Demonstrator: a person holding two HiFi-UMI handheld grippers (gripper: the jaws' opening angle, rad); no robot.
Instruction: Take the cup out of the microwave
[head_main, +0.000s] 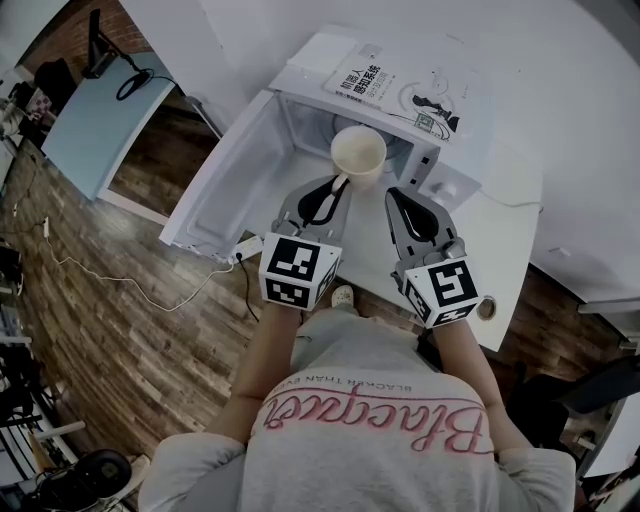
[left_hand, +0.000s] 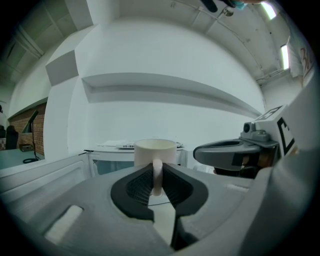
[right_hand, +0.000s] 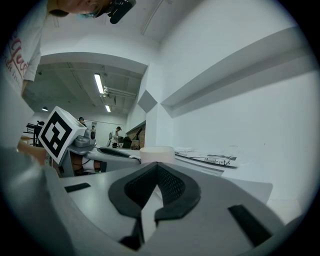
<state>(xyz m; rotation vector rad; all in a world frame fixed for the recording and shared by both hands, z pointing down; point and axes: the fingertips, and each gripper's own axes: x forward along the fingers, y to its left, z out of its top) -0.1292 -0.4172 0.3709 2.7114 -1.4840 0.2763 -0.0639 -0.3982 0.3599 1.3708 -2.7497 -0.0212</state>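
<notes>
One left gripper (left_hand: 156, 172) level on cup (left_hand: 155, 147).

- We see a plain cream cup (head_main: 358, 153).
- The microwave (head_main: 215, 190) is white, door and body alike.
- The left gripper (head_main: 336, 186) and the right gripper (head_main: 400, 200) are grey with black ribbed pads; each cube bears black-and-white square markers.
- The book (head_main: 358, 80) is white with dark print.
- The floor (head_main: 110, 300) is brown wood planking.
- Our shirt (head_main: 370, 400) is grey with pink script lettering.

The left hand-held gripper (left_hand: 156, 171) hides the cup (left_hand: 155, 148) base.
</notes>
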